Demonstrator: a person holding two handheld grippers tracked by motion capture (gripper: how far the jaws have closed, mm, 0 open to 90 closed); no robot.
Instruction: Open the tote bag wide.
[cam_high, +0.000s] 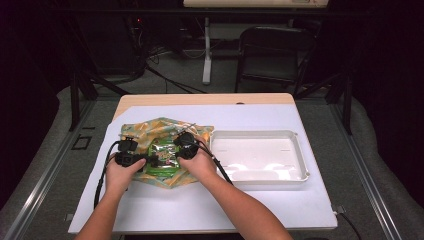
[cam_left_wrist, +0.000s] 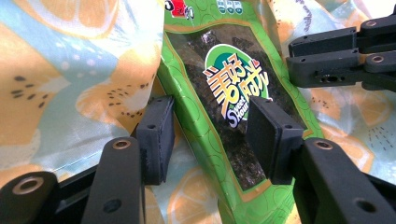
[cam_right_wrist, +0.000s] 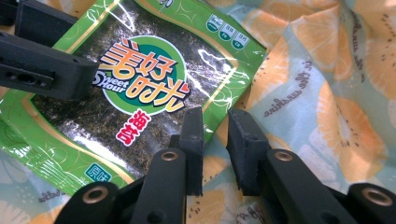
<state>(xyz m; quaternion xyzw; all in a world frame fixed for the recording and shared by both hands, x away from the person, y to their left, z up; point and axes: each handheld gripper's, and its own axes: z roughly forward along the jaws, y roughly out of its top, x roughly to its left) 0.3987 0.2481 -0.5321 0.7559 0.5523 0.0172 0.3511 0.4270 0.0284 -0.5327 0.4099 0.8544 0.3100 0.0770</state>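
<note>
Green and glossy, a seaweed snack packet (cam_high: 163, 159) lies flat on a cloth printed with orange slices (cam_high: 142, 131), which is spread on a white-covered table (cam_high: 210, 205). The left gripper (cam_left_wrist: 212, 135) holds its jaws wide apart over the packet's lower part, one pad at the packet's edge, one above its dark window, neither pressing. The right gripper (cam_right_wrist: 215, 149) hovers at the packet's corner, its jaws narrowly parted with only a slim gap and nothing clamped between them. An empty white tray (cam_high: 300, 150) sits just right of the cloth.
</note>
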